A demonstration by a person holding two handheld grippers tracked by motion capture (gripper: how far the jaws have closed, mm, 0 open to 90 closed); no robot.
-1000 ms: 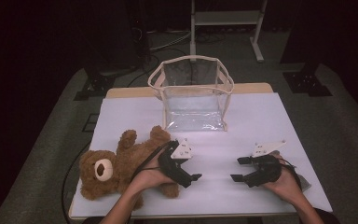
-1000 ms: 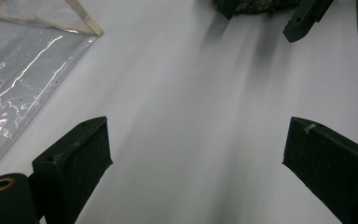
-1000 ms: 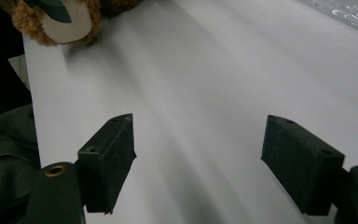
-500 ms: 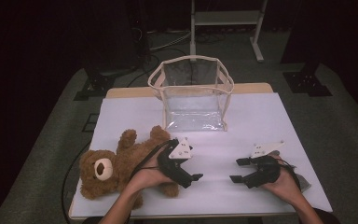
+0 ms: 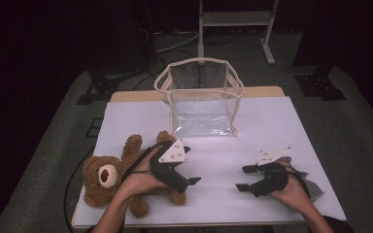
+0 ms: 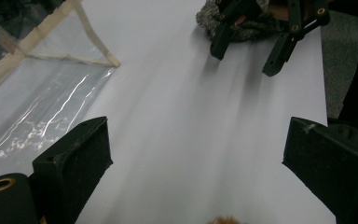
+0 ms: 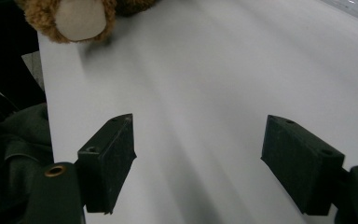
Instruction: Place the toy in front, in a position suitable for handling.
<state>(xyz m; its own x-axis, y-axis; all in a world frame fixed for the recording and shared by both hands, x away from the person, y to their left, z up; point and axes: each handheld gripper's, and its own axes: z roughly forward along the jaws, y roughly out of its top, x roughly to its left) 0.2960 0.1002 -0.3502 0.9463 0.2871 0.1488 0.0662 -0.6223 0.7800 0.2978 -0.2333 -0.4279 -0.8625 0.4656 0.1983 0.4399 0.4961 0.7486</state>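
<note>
Teddy bear [image 5: 108, 178] unmoved | left gripper [image 5: 190, 180] jaws apart, above it | right gripper [image 5: 244, 177] apart, unchanged

Surface [image 5: 272, 121] carries everything. Bag [image 5: 200, 97] stands upright at the far middle, mouth up. Teddy bear [image 5: 108, 177] lies at the near left, head toward the left edge, legs toward the centre. Left tongs [image 5: 194, 180] sit over the bear's body, just right of its head, pointing right toward the centre, well in front of the bag. Right tongs [image 5: 243, 178] are at the near right, pointing left, facing the left tongs across a gap of bare surface. A knitted item [image 5: 313, 187] lies under the right hand, near the right edge.
</note>
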